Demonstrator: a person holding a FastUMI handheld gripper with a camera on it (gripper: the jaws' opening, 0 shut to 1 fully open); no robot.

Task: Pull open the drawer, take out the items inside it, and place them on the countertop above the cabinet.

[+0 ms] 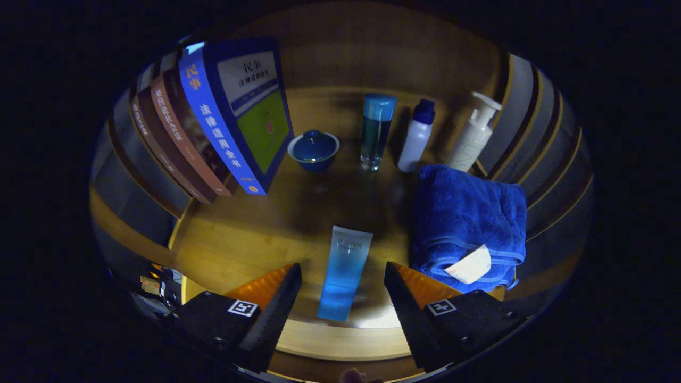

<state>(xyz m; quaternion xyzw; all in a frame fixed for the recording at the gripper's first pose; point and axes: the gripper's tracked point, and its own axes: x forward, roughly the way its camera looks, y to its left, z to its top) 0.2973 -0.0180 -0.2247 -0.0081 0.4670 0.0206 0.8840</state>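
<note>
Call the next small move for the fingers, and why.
Probably back the gripper straight off, fingers kept open. The blue tube lies flat on the countertop between the spread fingers, neither touching it, so it looks released. The folded towel lies close beside it, so avoid swinging toward that side.

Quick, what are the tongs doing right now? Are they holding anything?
Tongs: open, holding nothing. The blue tube lies on the countertop between the two fingers, with a gap on each side.

On the worktop (250,234), a tube (343,274) lies between the open tongs (343,290). Books (223,122) upper left, folded towel (468,218) right, bowl (314,150) and three bottles (376,132) behind.
</note>
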